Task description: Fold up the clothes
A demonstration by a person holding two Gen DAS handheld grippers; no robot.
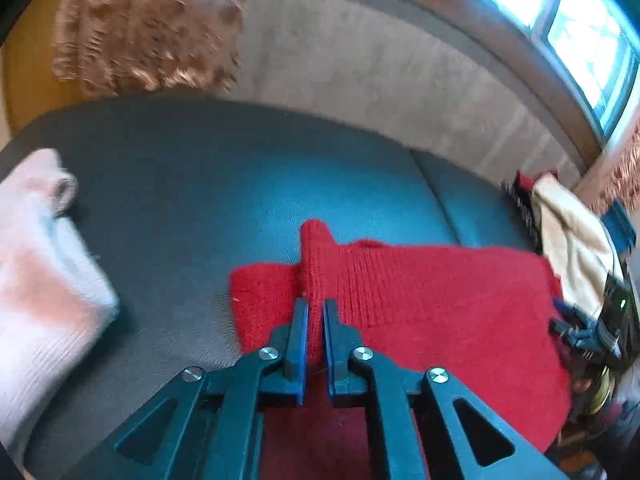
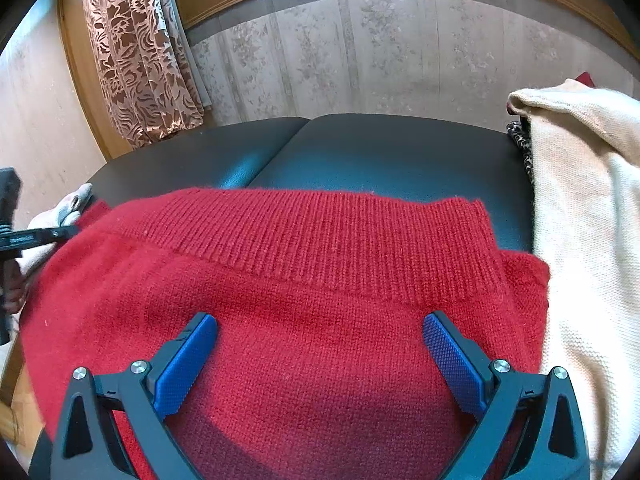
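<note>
A red knit sweater lies spread on a dark padded table, its ribbed hem toward the far side. My right gripper hovers open just over the sweater's middle, blue pads wide apart and nothing between them. In the left wrist view the sweater has a raised fold of its left part pinched between the blue pads of my left gripper, which is shut on it. The left gripper also shows at the right wrist view's left edge, at the sweater's side.
A folded pale pink garment lies left of the sweater. A cream garment on a pile of other clothes sits at the right edge. A wall, a patterned curtain and a window stand behind the table.
</note>
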